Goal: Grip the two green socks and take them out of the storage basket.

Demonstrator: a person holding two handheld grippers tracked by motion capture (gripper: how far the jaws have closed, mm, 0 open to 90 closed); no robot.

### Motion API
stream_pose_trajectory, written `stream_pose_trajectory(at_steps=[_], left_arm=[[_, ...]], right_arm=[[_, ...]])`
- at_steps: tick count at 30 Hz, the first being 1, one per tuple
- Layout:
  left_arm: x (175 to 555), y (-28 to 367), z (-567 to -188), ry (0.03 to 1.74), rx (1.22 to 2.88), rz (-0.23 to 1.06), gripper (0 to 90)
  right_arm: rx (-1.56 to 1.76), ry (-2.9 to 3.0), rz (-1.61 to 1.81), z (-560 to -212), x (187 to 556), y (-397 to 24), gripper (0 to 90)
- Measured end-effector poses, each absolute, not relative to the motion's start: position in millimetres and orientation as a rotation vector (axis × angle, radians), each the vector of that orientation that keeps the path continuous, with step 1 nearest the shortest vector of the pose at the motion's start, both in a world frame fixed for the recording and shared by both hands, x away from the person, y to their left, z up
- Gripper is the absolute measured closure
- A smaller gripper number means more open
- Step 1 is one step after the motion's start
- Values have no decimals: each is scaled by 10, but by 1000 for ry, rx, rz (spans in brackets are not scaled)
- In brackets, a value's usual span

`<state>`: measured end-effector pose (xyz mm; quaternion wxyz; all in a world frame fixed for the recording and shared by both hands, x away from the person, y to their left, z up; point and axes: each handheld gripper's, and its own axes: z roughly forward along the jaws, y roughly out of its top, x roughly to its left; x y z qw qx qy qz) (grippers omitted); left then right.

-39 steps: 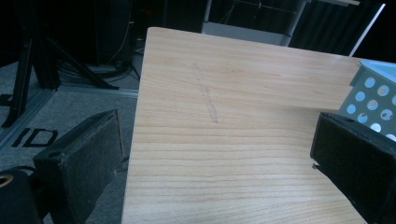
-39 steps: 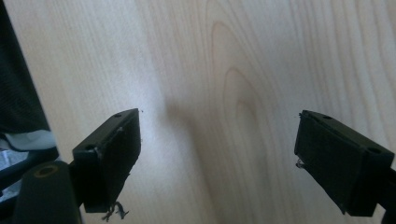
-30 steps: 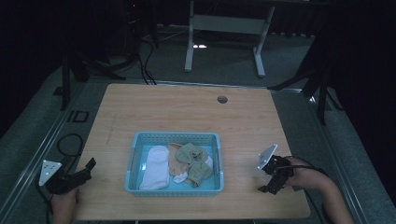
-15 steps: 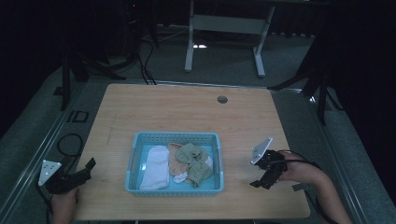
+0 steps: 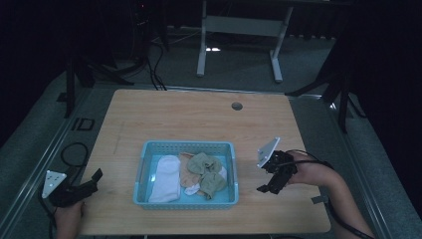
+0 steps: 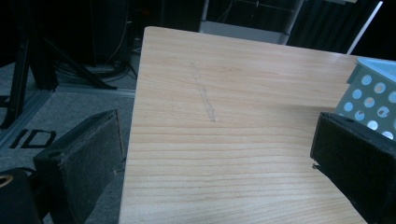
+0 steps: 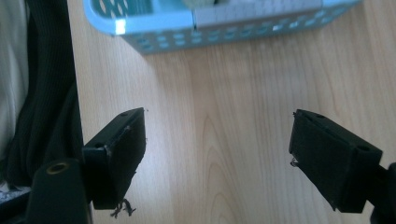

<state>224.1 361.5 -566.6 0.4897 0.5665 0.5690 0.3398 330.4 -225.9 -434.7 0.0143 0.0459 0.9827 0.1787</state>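
Observation:
A light blue perforated basket (image 5: 186,145) sits at the near middle of the wooden table. Inside lie a white sock (image 5: 166,177), green socks (image 5: 206,169) and a peach cloth (image 5: 187,175). My right gripper (image 5: 266,180) hovers just right of the basket, open, with nothing held. In the right gripper view its jaws (image 7: 219,126) spread wide over bare wood, and the basket wall (image 7: 224,23) is just ahead. My left gripper (image 5: 94,178) rests at the table's near left corner, open and empty. In the left gripper view (image 6: 217,135) the basket corner (image 6: 373,93) shows at the right.
A round cable hole (image 5: 237,106) sits near the table's far edge. Bare wood (image 5: 199,119) stretches beyond the basket. A dark sleeve (image 7: 46,93) hangs at the left of the right gripper view. Metal stands and cables cover the floor around the table.
My right gripper has moved left toward the basket's right side and turned slightly. The left gripper and the basket's contents have stayed put.

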Motion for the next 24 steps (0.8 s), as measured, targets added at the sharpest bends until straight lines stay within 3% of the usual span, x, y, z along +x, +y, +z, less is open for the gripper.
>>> stream_pose_trajectory(at_steps=[24], left_arm=[[2228,3616,-5668,1373,1366,837,23]], right_arm=[[50,3058,630,-4132,3375,-1710,217]])
